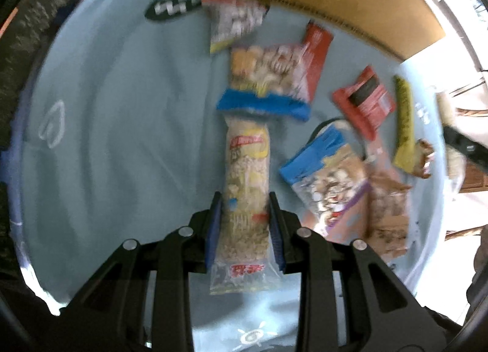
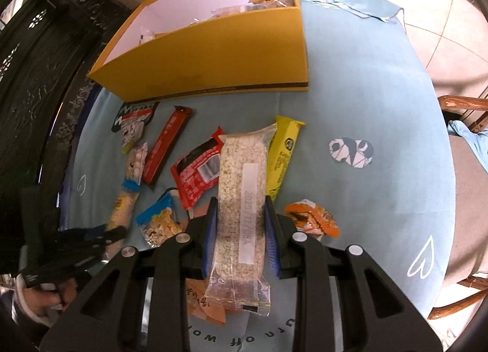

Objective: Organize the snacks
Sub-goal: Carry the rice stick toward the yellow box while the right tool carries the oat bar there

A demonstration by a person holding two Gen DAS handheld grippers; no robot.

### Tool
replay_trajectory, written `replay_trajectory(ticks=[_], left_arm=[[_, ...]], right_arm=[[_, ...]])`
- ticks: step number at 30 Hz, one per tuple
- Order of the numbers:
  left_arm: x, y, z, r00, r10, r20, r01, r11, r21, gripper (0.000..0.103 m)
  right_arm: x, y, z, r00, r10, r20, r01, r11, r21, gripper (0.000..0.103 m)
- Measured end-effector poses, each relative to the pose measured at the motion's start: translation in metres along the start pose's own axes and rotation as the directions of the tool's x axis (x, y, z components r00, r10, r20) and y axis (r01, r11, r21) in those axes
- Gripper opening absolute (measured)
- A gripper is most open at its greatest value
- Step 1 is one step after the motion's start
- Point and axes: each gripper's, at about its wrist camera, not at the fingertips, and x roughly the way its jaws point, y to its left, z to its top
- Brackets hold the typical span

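My left gripper (image 1: 245, 199) is shut on a long clear-wrapped rice cracker bar (image 1: 247, 175), whose far end reaches a blue-edged snack bag (image 1: 268, 77) on the light blue tablecloth. My right gripper (image 2: 241, 204) is shut on a similar rice cracker bar (image 2: 241, 187) with a white date label, held above the cloth. A yellow cardboard box (image 2: 213, 68) stands at the far side, with a few packets inside. The left gripper (image 2: 117, 231) and the hand holding it show at the lower left of the right wrist view.
Loose snacks lie between me and the box: a red bar (image 2: 166, 146), a red packet (image 2: 198, 173), a yellow bar (image 2: 282, 153), an orange packet (image 2: 314, 219), a blue-topped bag (image 2: 160, 225). A wooden chair (image 2: 463, 114) stands right; dark carved furniture (image 2: 36, 62) left.
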Motion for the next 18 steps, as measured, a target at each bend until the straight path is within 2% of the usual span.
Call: replay_trajectory(ticks=[4,6,7,8,9,10,13,18], left_arm=[[0.010,-0.004,0.001,1.000,0.019,-0.005,-0.019,1.000,0.013,0.030],[0.011,-0.006,0.002,1.000,0.009,-0.005,-0.009,1.000,0.022,0.041],[0.012,-0.010,0.002,1.000,0.010,-0.004,-0.010,1.000,0.029,0.041],[0.013,-0.013,0.002,0.999,0.036,-0.002,-0.036,0.998,0.045,0.037],[0.014,-0.014,0.001,0.998,0.066,0.003,-0.066,0.996,0.057,0.028],[0.014,-0.015,0.001,0.997,0.076,0.004,-0.076,0.995,0.067,0.028],[0.009,-0.006,-0.003,1.000,0.030,-0.007,-0.030,0.999,0.030,0.028],[-0.025,-0.001,-0.010,0.998,-0.009,0.061,0.008,1.000,0.026,0.028]], right_arm=[[0.000,0.005,-0.001,1.000,0.013,-0.006,-0.013,1.000,-0.012,0.029],[0.001,0.005,-0.001,1.000,0.017,-0.010,-0.017,1.000,-0.014,0.029],[0.001,0.006,-0.001,1.000,0.018,-0.011,-0.018,1.000,-0.015,0.029],[0.001,0.006,0.000,1.000,0.021,-0.011,-0.021,1.000,-0.015,0.029],[0.000,0.006,0.000,1.000,0.024,-0.011,-0.024,1.000,-0.016,0.029],[0.000,0.007,0.000,1.000,0.026,-0.010,-0.026,0.999,-0.017,0.029],[-0.004,0.009,0.002,0.999,0.035,-0.003,-0.035,0.999,-0.025,0.029],[-0.013,0.012,0.007,0.998,0.057,0.015,-0.056,0.998,-0.030,0.029]])
